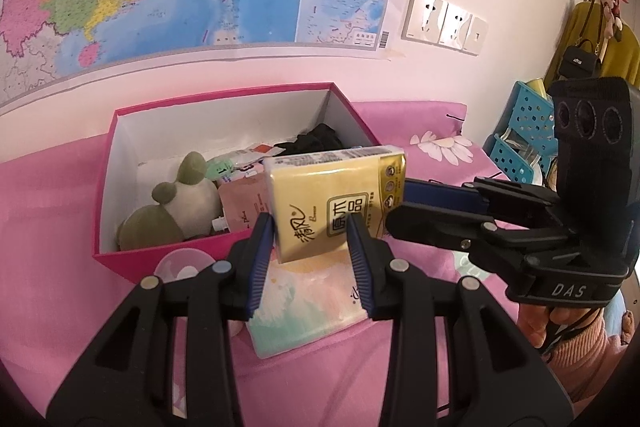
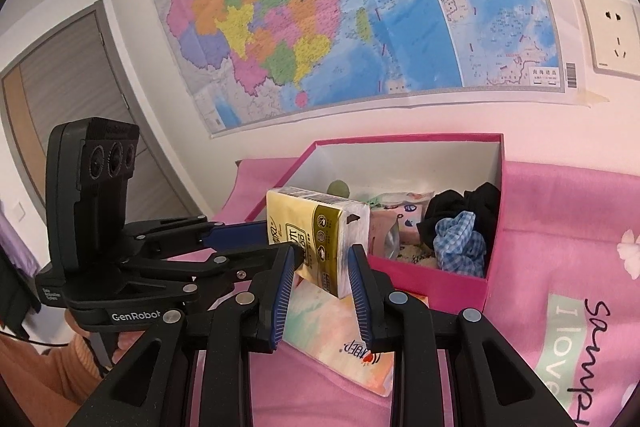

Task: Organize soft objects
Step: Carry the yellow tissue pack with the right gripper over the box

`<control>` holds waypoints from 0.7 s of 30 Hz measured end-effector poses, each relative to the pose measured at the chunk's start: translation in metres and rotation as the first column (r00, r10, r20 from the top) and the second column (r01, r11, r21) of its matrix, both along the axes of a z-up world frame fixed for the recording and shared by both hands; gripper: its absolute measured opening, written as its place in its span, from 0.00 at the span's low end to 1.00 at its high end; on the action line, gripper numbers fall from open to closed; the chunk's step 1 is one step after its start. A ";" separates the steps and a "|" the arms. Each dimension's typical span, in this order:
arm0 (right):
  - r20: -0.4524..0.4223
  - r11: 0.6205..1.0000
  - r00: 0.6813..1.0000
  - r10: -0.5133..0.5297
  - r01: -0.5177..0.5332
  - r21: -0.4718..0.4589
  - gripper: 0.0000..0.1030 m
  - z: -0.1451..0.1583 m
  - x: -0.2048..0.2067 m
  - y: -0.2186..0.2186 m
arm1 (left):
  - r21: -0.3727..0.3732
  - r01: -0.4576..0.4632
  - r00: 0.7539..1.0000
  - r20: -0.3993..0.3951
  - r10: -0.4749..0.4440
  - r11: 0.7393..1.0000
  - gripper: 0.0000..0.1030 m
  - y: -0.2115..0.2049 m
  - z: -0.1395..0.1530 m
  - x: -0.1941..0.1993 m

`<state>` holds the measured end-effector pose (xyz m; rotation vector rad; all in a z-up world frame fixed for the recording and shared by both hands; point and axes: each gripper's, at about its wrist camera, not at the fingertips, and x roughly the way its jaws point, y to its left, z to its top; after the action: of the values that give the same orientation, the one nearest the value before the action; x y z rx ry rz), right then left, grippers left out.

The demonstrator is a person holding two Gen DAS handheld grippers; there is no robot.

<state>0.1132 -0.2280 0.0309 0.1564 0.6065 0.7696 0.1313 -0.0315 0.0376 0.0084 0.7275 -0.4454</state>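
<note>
Tissue pack (image 1: 336,199), yellow, hangs at the frame centre above the front edge of the pink box (image 1: 120,259). Both tongs are clamped on it: the left gripper (image 1: 310,227) pinches its lower part, the right gripper (image 2: 320,255) takes its narrow end. Its long axis runs tilted, the lower corner pointing down to a pastel tissue pack (image 1: 304,307) on the pink bedcover (image 1: 60,307). Inside the box lie a plush toy (image 1: 180,203), small packets (image 2: 400,223), black cloth (image 2: 460,211) and blue checked cloth (image 2: 460,243).

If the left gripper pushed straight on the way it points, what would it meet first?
The yellow tissue pack already clamped by the left gripper leads; beyond it probably the pink box, its near wall or contents, though depth is unclear.
</note>
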 end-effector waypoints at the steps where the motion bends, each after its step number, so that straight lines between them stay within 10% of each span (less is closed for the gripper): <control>1: 0.002 1.000 1.000 -0.001 0.001 0.000 0.27 0.001 0.001 0.000 | 0.001 0.000 1.000 -0.001 0.000 1.000 0.38 0.000 0.000 0.001; 21: 0.015 1.000 1.000 0.002 -0.003 0.008 0.27 0.007 0.017 0.006 | 0.016 -0.021 0.999 -0.031 0.022 1.000 0.38 -0.001 -0.004 0.025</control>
<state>0.1307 -0.2217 0.0378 0.1573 0.5894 0.7751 0.1561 -0.0329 0.0340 0.0088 0.7610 -0.4197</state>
